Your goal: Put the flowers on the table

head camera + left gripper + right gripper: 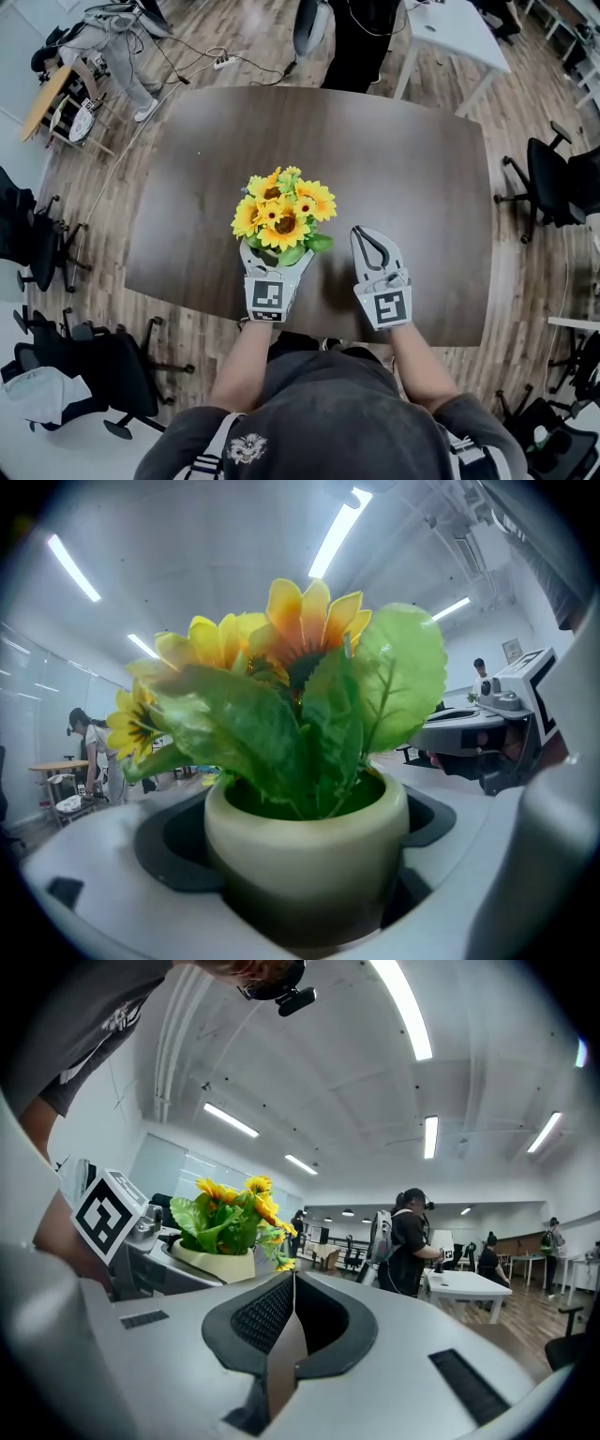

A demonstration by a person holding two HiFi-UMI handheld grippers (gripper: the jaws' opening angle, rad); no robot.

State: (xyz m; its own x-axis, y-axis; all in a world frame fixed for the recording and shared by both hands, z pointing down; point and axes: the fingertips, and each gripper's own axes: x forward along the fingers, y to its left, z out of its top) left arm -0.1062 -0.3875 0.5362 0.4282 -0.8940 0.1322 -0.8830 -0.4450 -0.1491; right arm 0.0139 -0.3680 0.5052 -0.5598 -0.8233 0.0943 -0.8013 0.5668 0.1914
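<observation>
Nearest: right white two-jaw gripper [364,234], just over the near edge of the table, jaws pressed together on nothing. Idle.

Just to its left: left white two-jaw gripper [277,255], jaws clenched on either side of the cream round ceramic pot [305,846], dark pads against the wall below the rim. Pot upright in the grip, packed with a bunch of yellow artificial sunflowers and broad green leaves [281,214].

Below: dark brown rounded wooden table [394,159]. Pot over its near part, not far in from the edge. Cannot tell whether the base touches the top.

Risks, as judged from here:
- Smooth round wall, gripped from two sides only. Likely to slip or swivel in the pads on any easing of the squeeze before a firm touchdown.
- Top-heavy bunch, wider than the pot. Prone to toppling, blooms first, on release at a tilt.
- Close to the near edge. Short placement means an overhanging base; safer further in.
- Uneven opening, or a low pull-back with one pad dragging: enough to haul the pot toward the edge.
- Right gripper near on that side. A careless sideways swing could clip leaves or pot.

Farther off: black office chairs [553,183] round the table, a white desk [450,33] beyond the far end, a person standing [412,1241] in the right gripper view. All well apart from the pot; no bearing on the set-down.
</observation>
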